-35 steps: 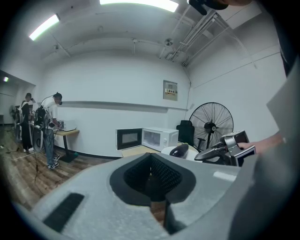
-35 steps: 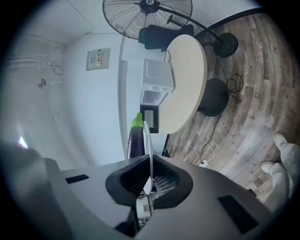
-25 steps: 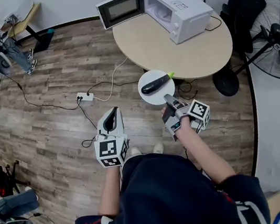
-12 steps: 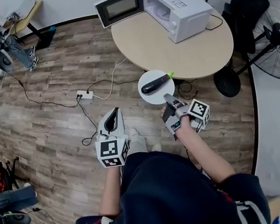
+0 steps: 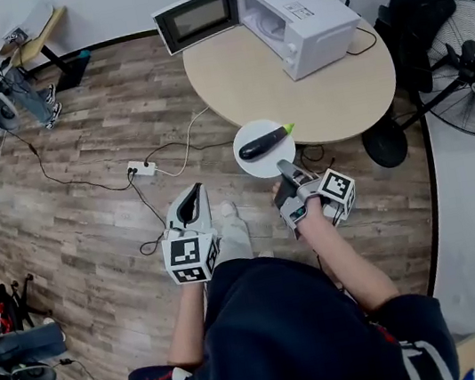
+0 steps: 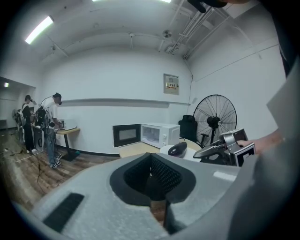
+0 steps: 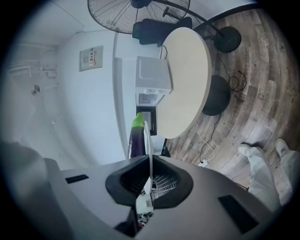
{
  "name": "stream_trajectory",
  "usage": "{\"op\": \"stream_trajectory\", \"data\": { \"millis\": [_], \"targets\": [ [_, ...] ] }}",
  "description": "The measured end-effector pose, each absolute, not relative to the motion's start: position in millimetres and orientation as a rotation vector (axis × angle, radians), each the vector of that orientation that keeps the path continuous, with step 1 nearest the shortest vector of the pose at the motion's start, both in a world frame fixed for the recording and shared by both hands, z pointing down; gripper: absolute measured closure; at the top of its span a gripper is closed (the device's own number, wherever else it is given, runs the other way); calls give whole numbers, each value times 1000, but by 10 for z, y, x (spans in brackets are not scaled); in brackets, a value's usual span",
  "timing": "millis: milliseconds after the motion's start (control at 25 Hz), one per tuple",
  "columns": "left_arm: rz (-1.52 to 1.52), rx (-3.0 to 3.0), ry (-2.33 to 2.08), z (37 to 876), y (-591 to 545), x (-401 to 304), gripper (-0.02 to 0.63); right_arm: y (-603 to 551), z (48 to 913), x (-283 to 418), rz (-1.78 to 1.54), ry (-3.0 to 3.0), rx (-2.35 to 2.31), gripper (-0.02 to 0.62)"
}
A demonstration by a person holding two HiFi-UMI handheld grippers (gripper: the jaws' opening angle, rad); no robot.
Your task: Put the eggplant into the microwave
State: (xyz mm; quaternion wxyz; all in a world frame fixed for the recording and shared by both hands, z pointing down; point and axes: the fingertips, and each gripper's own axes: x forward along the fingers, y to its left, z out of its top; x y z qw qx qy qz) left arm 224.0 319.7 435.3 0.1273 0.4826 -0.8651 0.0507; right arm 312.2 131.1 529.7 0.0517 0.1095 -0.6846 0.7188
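Pinching the rim of a white plate (image 5: 255, 165) in our right gripper (image 5: 282, 167), we hold it in the air just off the near edge of the round table (image 5: 292, 85). The eggplant (image 5: 262, 143) lies across the plate, its green stem toward the table. In the right gripper view the plate shows edge-on as a thin white line clamped between the jaws, with the eggplant beside it. Our left gripper (image 5: 190, 194) hangs over the wooden floor (image 5: 89, 218), well apart from the plate, jaws pressed together on nothing. The microwave (image 5: 302, 11) stands at the table's far edge, its door (image 5: 195, 18) swung wide.
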Motion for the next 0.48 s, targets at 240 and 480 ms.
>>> {"op": "stream_trajectory", "data": {
  "millis": [240,480],
  "targets": [
    [147,1422,-2494,4403,2922,1911,591,1084,5331,2820,2184,-2064,371,575],
    [148,1431,-2469,4410,2688,1408,591,841,5331,2368,2180,-2053,409,575]
  ]
}}
